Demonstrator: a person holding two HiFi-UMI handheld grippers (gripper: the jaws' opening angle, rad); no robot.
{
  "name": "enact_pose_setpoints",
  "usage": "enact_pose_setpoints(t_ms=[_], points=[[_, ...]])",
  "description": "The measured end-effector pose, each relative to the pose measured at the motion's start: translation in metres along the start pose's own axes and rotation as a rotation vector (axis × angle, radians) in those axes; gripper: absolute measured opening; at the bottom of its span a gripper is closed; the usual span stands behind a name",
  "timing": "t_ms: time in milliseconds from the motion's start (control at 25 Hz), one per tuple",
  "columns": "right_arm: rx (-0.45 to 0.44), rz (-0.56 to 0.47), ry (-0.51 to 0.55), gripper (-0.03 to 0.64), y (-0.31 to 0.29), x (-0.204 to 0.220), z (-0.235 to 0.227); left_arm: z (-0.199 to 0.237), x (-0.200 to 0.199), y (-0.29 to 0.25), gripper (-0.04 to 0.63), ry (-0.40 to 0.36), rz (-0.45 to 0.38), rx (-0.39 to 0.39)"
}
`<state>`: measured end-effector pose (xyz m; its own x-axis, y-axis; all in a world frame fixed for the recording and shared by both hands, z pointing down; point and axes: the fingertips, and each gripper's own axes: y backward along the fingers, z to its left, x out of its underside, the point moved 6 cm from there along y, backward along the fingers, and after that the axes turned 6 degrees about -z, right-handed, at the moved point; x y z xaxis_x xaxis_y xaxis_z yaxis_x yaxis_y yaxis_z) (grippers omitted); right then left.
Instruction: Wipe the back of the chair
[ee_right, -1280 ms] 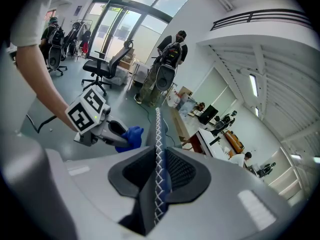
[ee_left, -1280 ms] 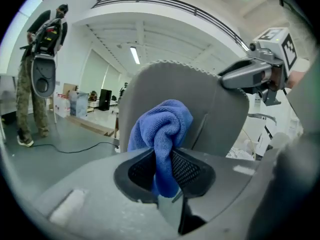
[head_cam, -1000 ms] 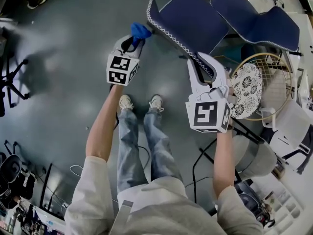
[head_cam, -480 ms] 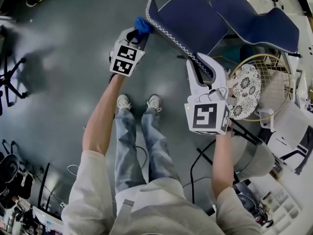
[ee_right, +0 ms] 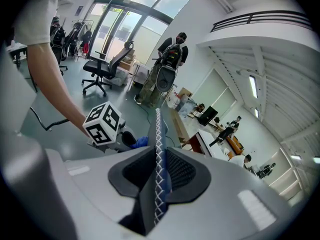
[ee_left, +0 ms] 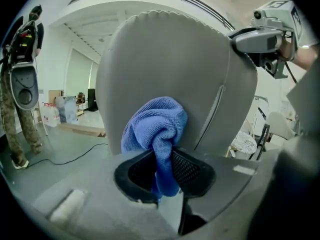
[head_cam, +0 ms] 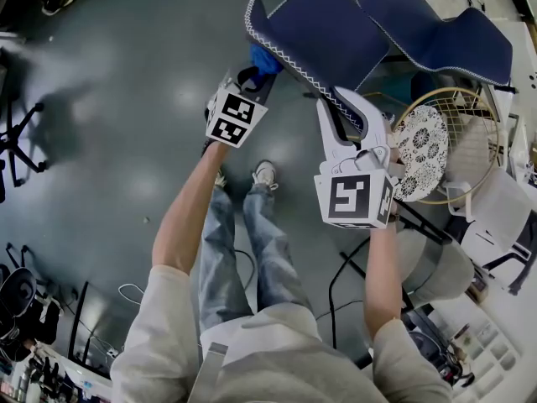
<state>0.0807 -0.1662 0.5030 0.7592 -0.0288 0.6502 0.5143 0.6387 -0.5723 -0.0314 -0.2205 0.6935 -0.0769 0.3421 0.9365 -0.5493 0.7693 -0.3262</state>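
The chair back [head_cam: 315, 32] is dark blue with white zigzag stitching along its edge; in the left gripper view its rear face [ee_left: 170, 79] looks grey and fills the middle. My left gripper [head_cam: 257, 72] is shut on a blue cloth [ee_left: 156, 129], which is bunched against that rear face, low down. The cloth [head_cam: 264, 59] shows just under the chair's edge in the head view. My right gripper [head_cam: 346, 112] is shut on the chair's stitched edge [ee_right: 159, 159], which runs upright between its jaws. In the right gripper view the left gripper's marker cube [ee_right: 102, 123] sits left of the edge.
A round wire-frame stool with a patterned white cushion [head_cam: 424, 154] stands right of my right hand. A second dark blue seat part [head_cam: 440, 32] lies beyond it. My shoes [head_cam: 266, 175] are on the grey floor [head_cam: 109, 99]. An office chair [ee_right: 102, 66] and a person [ee_right: 167, 66] stand far off.
My left gripper has carried the blue cloth rightward along the chair back, from beside the chair's left corner to under its edge, and rolled somewhat. The right gripper has held still.
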Motion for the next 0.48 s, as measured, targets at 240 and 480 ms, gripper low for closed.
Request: enact_pose_setpoints(t_ms=[240, 480], points=[[0.004, 0.002, -0.009, 0.074, 0.0, -0.001, 0.0, -0.03, -0.001, -0.006, 0.075, -0.005, -0.012, 0.053], [0.008, 0.0, -0.009, 0.074, 0.0, -0.001, 0.0, -0.053, -0.002, -0.007, 0.075, -0.02, -0.009, 0.101]])
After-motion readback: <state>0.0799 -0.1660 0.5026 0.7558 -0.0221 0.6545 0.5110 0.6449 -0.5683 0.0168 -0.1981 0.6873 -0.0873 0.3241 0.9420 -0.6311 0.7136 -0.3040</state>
